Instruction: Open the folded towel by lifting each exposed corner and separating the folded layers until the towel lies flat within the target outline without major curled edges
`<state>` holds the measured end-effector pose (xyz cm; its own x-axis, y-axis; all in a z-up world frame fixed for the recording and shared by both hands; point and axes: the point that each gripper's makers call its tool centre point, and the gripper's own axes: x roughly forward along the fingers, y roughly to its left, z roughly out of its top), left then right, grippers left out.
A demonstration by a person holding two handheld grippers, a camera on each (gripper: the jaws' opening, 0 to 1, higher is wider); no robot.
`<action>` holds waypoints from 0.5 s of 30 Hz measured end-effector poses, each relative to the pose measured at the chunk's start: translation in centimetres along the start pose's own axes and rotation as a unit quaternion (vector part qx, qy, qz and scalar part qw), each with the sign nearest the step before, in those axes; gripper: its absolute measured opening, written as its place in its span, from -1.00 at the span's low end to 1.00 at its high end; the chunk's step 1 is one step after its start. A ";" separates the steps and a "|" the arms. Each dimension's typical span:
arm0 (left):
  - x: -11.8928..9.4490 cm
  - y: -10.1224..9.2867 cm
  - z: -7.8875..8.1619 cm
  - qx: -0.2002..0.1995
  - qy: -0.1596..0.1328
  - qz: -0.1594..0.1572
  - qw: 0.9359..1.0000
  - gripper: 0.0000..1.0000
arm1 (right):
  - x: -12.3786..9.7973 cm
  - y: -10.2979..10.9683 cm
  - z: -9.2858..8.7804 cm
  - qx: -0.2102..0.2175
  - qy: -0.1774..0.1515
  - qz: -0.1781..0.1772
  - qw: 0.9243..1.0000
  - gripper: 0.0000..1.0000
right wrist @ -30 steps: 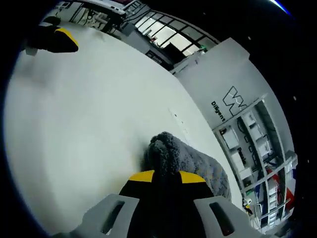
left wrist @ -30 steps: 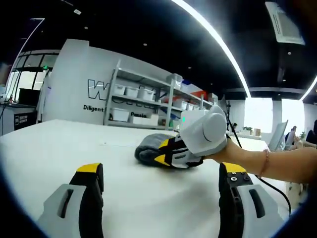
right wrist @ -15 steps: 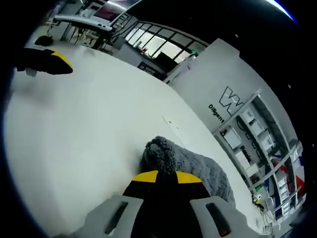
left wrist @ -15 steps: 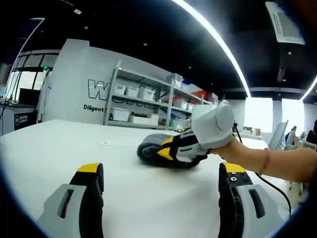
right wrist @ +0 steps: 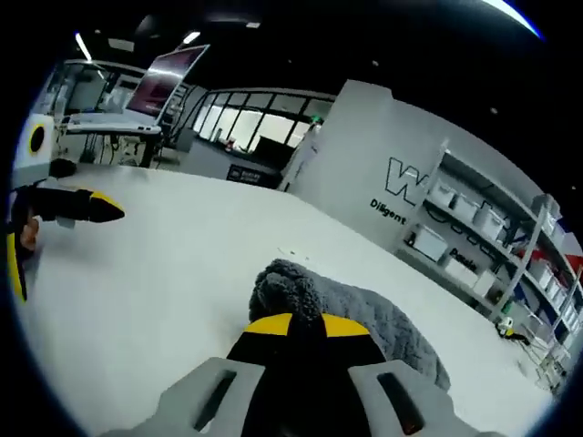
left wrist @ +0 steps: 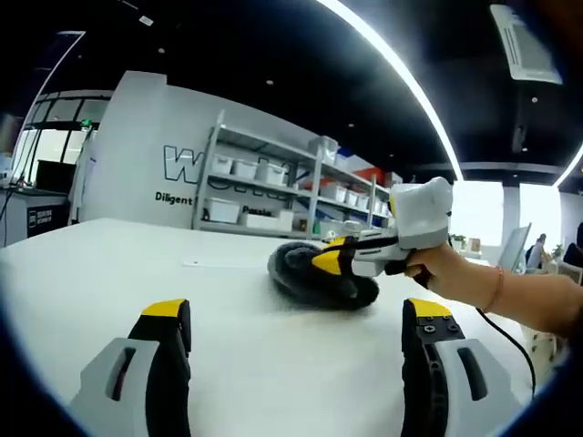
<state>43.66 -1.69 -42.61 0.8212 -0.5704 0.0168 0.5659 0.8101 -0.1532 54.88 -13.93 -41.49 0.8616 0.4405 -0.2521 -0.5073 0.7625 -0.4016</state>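
Unfolding has barely begun: the grey towel point(left wrist: 321, 273) sits bunched on the white table point(left wrist: 109, 273), one edge pinched by the right gripper point(right wrist: 303, 322), the left gripper point(left wrist: 296, 319) wide and empty nearby.

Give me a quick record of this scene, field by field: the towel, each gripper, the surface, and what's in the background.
towel: grey towel, bunched in a folded heap on the table
right gripper: right gripper shut on the towel's near edge; held in a hand
left gripper: left gripper open, jaws wide apart, short of the towel
surface: white table
background: shelving with white bins, wall lettering
task state: towel not yet unfolded
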 end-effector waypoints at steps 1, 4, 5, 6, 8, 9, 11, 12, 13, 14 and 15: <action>0.0 -0.1 -0.1 0.000 0.000 0.000 1.000 0.89 | -0.1 -0.2 0.1 0.000 -0.002 -0.001 1.000 -0.89; -0.2 -0.3 -0.2 -0.001 0.001 0.001 1.000 0.89 | -0.7 -0.6 0.4 0.005 -0.013 0.000 1.000 -0.89; -0.2 -0.4 -0.2 0.000 0.001 0.001 1.000 0.89 | -0.9 -0.7 0.6 0.009 -0.018 0.000 1.000 -0.89; -0.2 -0.4 -0.3 0.000 0.001 0.001 1.000 0.89 | -0.9 -0.8 0.7 0.011 -0.020 0.001 1.000 -0.89; -0.3 -0.5 -0.3 0.000 0.001 0.002 1.000 0.89 | -1.2 -1.1 1.0 0.014 -0.026 0.003 1.000 -0.89; -0.3 -0.5 -0.3 0.000 0.002 0.002 1.000 0.89 | -1.5 -1.3 1.2 0.017 -0.031 0.002 0.999 -0.89; -0.3 -0.5 -0.4 0.000 0.002 0.003 1.000 0.89 | -1.7 -1.7 1.6 0.030 -0.040 0.002 0.999 -0.89; -0.3 -0.6 -0.4 0.000 0.003 0.003 1.000 0.89 | -1.9 -1.9 1.8 0.039 -0.047 0.003 0.998 -0.89; -0.3 -0.5 -0.4 0.000 0.002 0.002 1.000 0.89 | -2.1 -2.0 2.0 0.051 -0.054 0.005 0.997 -0.89; -0.3 -0.6 -0.4 0.000 0.002 0.002 1.000 0.89 | -2.3 -2.1 2.2 0.061 -0.059 0.005 0.996 -0.89; -0.3 -0.5 -0.4 0.000 0.002 0.003 1.000 0.89 | -2.5 -2.3 2.3 0.071 -0.064 0.005 0.995 -0.89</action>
<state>43.08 -1.99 -42.92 0.8238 -0.5667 0.0121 0.5615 0.8130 -0.1540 53.95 -15.67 -37.92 0.8563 0.4981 -0.1367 -0.5160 0.8130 -0.2698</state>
